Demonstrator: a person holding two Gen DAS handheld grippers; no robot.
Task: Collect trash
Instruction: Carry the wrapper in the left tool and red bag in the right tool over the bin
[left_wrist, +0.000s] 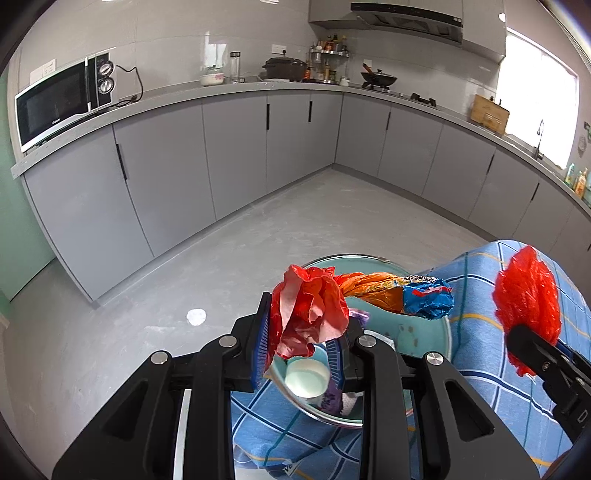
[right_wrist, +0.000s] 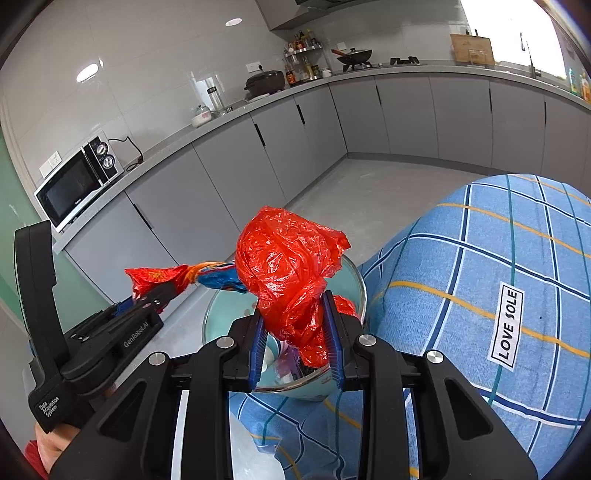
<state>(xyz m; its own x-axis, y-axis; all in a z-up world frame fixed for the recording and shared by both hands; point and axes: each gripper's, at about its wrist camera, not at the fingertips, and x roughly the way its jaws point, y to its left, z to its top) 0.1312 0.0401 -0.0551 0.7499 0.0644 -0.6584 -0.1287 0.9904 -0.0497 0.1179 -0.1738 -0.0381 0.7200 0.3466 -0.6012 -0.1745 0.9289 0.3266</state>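
Note:
My left gripper is shut on a crumpled snack wrapper. The wrapper's red end bunches between the pads, and its orange and blue tail twists out to the right. Right below hangs the round teal trash bin with a shiny rim, holding a white cup and purple scraps. My right gripper is shut on a bunched red plastic bag over the same bin. In the right wrist view the left gripper and its wrapper are at the left. The left wrist view shows the right gripper with the bag at the right.
A blue plaid cloth with a "LOVE SOLE" label covers a bulky surface right beside the bin. Grey cabinets line the walls, with a microwave on the counter. A white spot marks the grey floor. A hand holds the left gripper.

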